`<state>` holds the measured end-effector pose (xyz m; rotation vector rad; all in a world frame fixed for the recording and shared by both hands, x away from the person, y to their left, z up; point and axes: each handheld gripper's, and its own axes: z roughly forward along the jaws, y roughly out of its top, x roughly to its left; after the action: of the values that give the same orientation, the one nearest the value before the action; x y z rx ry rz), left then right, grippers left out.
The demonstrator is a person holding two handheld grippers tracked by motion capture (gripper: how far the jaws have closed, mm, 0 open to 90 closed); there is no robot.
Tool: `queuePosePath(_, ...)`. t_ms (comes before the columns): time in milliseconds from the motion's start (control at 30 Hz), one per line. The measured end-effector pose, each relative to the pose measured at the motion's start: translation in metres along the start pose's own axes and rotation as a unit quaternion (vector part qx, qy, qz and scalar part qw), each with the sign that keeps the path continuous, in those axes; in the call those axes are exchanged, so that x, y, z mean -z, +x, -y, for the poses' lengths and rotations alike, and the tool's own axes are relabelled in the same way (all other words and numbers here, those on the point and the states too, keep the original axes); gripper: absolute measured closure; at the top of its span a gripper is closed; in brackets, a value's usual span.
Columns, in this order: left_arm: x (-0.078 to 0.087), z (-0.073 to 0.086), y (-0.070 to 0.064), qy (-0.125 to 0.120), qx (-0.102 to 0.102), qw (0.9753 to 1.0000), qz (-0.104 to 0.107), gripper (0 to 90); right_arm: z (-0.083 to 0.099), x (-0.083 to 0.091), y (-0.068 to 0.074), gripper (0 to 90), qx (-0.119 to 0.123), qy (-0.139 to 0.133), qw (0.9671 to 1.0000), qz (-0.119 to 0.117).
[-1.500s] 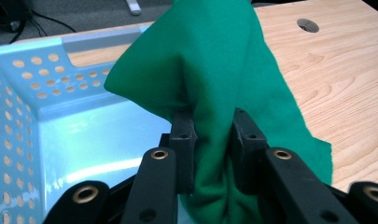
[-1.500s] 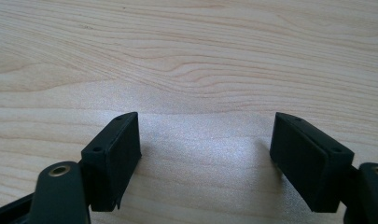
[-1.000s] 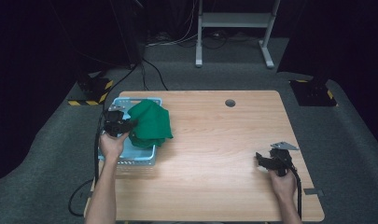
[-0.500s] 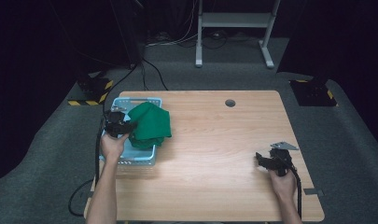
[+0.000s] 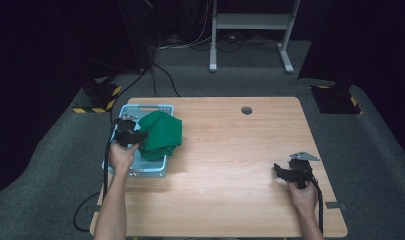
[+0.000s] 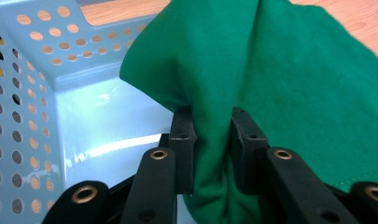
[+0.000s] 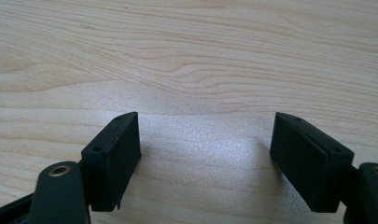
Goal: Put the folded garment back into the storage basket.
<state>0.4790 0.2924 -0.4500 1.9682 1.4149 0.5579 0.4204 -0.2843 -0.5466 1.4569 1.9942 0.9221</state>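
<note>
From the high view, my left gripper [image 5: 131,136] sits over the perforated light-blue plastic basket [image 5: 140,172] at the table's nine o'clock edge, and the bunched green cloth [image 5: 162,134] drapes over the basket's three o'clock rim, part of it inside, part spilling onto the pale wooden table [image 5: 230,165]. My right gripper [image 5: 286,172] rests far off near four o'clock, well apart from cloth and basket, with bare wood around it.

Now the left gripper view: my two black jaws stand close together, pinching a thick fold of the green cloth [image 6: 280,79] between them. The fabric bulges above and below the pinch, so I have a firm bite. Behind it, toward ten o'clock, the basket's holed wall [image 6: 42,51] and glossy floor are bare; nothing else lies in there. At twelve o'clock a strip of table peeks over the rim.

Right gripper view: my jaws stand wide apart with nothing between them, just wood grain [image 7: 196,60] and a soft shadow beneath.

My read: the grasp is done, and the cloth is neither fully in nor fully out. I can't tell from this whether it's headed into the basket or out onto the table; either way the carry and the release are left, and my right gripper has not joined in.
</note>
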Motion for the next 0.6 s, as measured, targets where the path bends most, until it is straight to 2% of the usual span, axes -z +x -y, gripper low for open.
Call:
queuePosePath(200,-0.004,0.0,0.002,0.011,0.003,0.9999,-0.006,73.1,0.0,0.0,0.0,24.3,0.0,0.0,1.0,0.0)
queuePosePath(600,-0.014,0.003,0.003,0.045,-0.014,0.9981,-0.04,73.0,0.0,0.0,0.0,24.3,0.001,0.0,1.0,0.0)
